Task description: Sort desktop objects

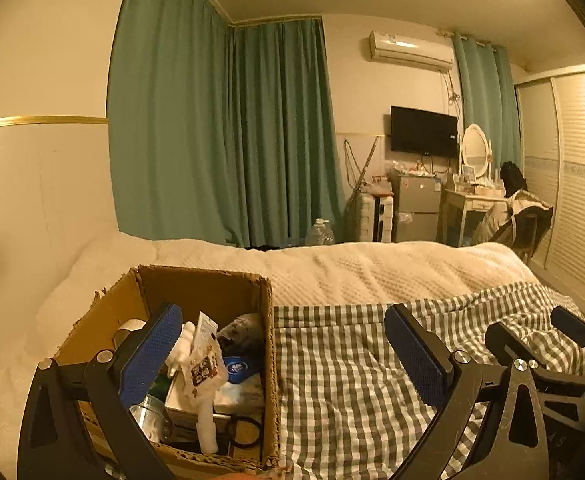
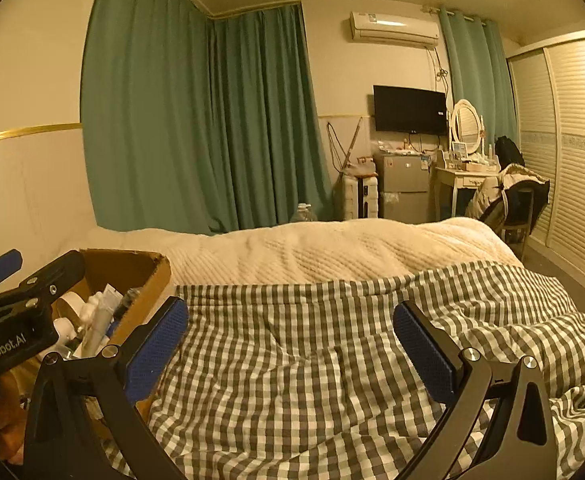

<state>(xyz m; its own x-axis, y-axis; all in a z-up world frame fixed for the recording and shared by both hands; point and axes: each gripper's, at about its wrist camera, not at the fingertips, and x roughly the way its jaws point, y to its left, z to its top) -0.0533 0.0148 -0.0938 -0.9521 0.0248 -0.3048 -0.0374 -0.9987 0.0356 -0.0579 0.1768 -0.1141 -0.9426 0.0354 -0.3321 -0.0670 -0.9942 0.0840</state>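
Note:
An open cardboard box (image 1: 206, 292) stands on the bed at lower left. Inside lie several small items: a white bottle (image 1: 206, 420), a snack packet (image 1: 202, 368), a blue-lidded item (image 1: 238, 368) and a tape roll (image 1: 130, 326). My left gripper (image 1: 284, 352) is open, its left finger over the box and its right finger over the checked quilt (image 1: 332, 380). Nothing sits between its pads. My right gripper (image 2: 290, 346) is open too, hovering empty above the checked quilt (image 2: 292, 360), right of the box (image 2: 132, 268). Each gripper shows at the edge of the other's view.
A cream blanket (image 1: 372, 268) covers the bed beyond the quilt. Green curtains (image 1: 212, 140) hang behind. A water jug (image 1: 319, 234), small fridge (image 1: 416, 208), wall TV (image 1: 423, 131), vanity table (image 1: 472, 200) and draped chair (image 1: 520, 216) stand along the far wall.

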